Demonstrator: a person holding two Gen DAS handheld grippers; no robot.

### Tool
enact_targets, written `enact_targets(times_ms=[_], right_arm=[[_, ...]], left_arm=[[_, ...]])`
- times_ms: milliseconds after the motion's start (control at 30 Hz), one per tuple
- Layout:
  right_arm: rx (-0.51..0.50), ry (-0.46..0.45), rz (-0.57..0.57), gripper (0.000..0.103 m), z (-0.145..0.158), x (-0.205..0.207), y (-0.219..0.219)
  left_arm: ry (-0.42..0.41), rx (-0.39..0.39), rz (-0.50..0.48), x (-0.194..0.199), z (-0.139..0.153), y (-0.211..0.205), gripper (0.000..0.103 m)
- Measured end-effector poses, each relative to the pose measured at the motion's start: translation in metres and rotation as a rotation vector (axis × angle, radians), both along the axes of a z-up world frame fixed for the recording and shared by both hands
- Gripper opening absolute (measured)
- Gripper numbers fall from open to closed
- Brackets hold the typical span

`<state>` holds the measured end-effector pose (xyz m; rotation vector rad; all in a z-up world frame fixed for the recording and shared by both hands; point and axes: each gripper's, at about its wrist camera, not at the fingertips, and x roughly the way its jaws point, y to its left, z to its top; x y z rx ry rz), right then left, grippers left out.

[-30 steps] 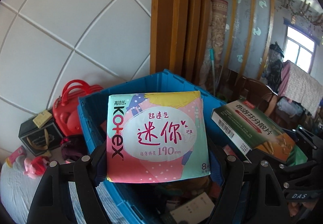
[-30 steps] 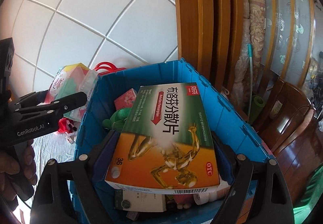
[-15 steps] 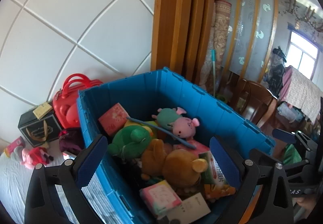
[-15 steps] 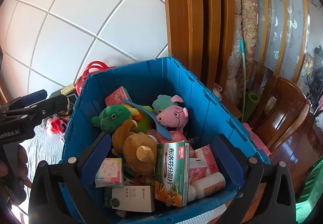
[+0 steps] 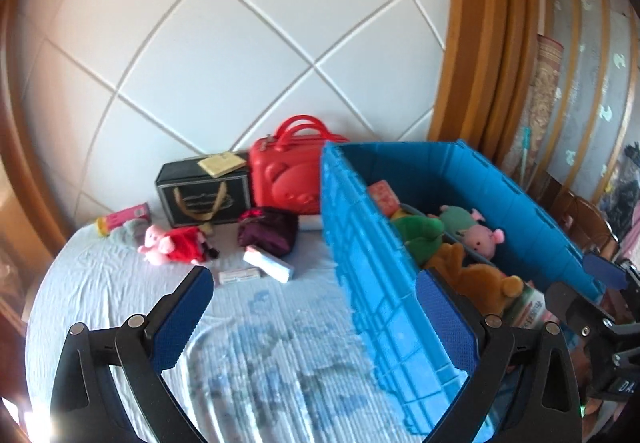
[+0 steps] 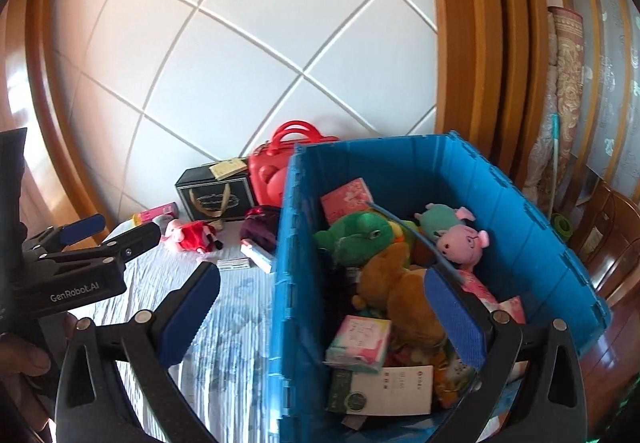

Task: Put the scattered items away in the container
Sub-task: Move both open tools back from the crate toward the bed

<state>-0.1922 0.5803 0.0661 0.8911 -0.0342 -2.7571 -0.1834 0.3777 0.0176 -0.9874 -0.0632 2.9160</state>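
The blue crate (image 5: pixel 384 283) (image 6: pixel 520 203) stands on the bed, filled with plush toys, packs and boxes, among them a brown bear (image 6: pixel 404 283) and a pink pig (image 6: pixel 460 239). My left gripper (image 5: pixel 313 277) is open and empty, its jaws spanning the crate's left wall and the sheet. My right gripper (image 6: pixel 323 272) is also open and empty, straddling that same wall. Loose on the sheet beyond lie a pink plush in red (image 5: pixel 172 243), a purple pouch (image 5: pixel 268 229), a white slim box (image 5: pixel 268 265) and a small flat box (image 5: pixel 240 275).
A black gift box (image 5: pixel 204 195) and a red case (image 5: pixel 288 179) stand against the white padded headboard. A pink tube (image 5: pixel 124 217) lies at the far left. The left gripper (image 6: pixel 116 231) shows at the right wrist view's left edge, held by a hand. Wooden furniture stands right of the crate.
The pad pack left my left gripper and the medicine box left my right one; both now lie in the crate. Both grippers opened wide and swung left, bringing the bed into view.
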Motion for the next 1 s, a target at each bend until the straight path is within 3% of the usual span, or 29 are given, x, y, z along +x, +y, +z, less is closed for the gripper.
enact_targets(times_ms=[233,567,833,1000], right_arm=[[0.015,-0.030,0.141,0.103,-0.008,0.019,-0.095],[0.033,-0.080,0.247,0.103,-0.026,0.056,-0.195],[0.031,-0.101,0.274,0.103,-0.040,0.082,-0.238],[0.033,-0.107,0.274,0.103,-0.044,0.093,-0.253]], left_arm=[[-0.013,-0.008,0.202,0.048,-0.008,-0.096,0.103],[-0.079,0.010,0.325,0.104,-0.028,-0.197,0.103],[-0.136,0.030,0.345,0.128,-0.047,-0.243,0.103],[-0.085,-0.031,0.378,0.143,-0.042,-0.253,0.103]])
